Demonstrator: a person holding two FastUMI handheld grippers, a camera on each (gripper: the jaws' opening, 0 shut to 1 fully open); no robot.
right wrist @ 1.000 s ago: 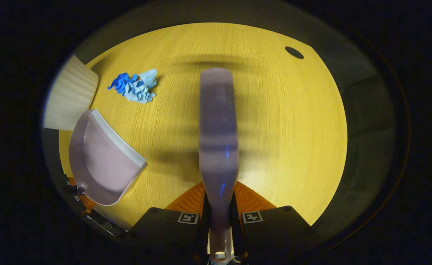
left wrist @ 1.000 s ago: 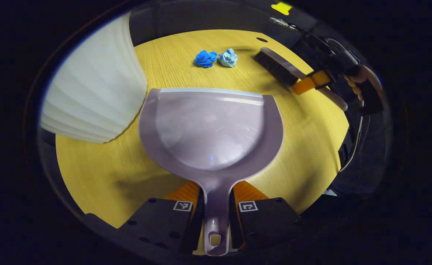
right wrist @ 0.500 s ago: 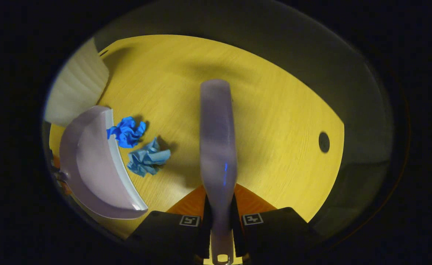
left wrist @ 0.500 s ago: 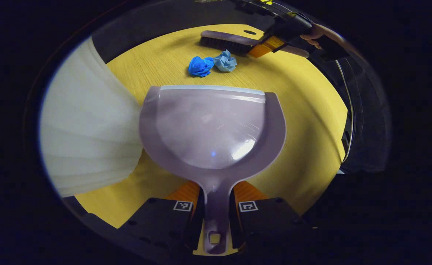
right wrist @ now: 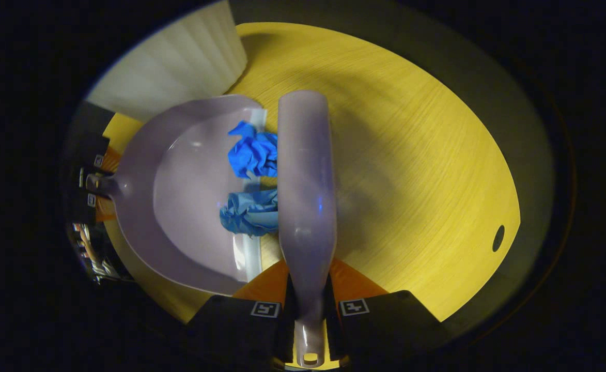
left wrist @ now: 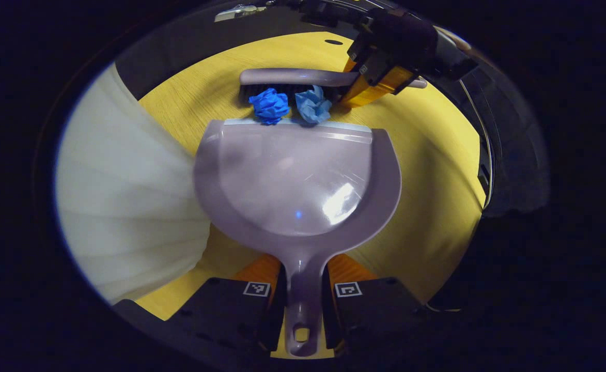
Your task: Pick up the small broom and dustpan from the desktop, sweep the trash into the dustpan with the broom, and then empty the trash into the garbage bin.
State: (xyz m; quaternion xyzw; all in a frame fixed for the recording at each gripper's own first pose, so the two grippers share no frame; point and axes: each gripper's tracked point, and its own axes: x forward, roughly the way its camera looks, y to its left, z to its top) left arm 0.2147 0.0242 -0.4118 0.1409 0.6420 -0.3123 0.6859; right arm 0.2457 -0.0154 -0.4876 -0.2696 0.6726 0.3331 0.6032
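Observation:
My left gripper [left wrist: 303, 289] is shut on the handle of the mauve dustpan [left wrist: 295, 178], which lies flat on the yellow table [left wrist: 426, 170]. Two paper balls, a dark blue one [left wrist: 269, 106] and a light blue one [left wrist: 313, 107], sit on the pan's front lip. Behind them lies the broom [left wrist: 292, 78], held by my right gripper [left wrist: 372, 85]. In the right gripper view my right gripper [right wrist: 308, 305] is shut on the broom's handle, and the broom [right wrist: 305, 175] presses the dark blue ball [right wrist: 253, 152] and light blue ball [right wrist: 248, 212] against the dustpan [right wrist: 179, 191].
A white ribbed garbage bin [left wrist: 127, 191] stands just left of the dustpan, also at the top of the right gripper view as the bin [right wrist: 179, 62]. The table [right wrist: 411, 170] has a small dark hole [right wrist: 498, 237] near its edge.
The broom has swept toward the dustpan, pushing both paper balls from the open table onto the pan's lip. The dustpan has stayed in place.

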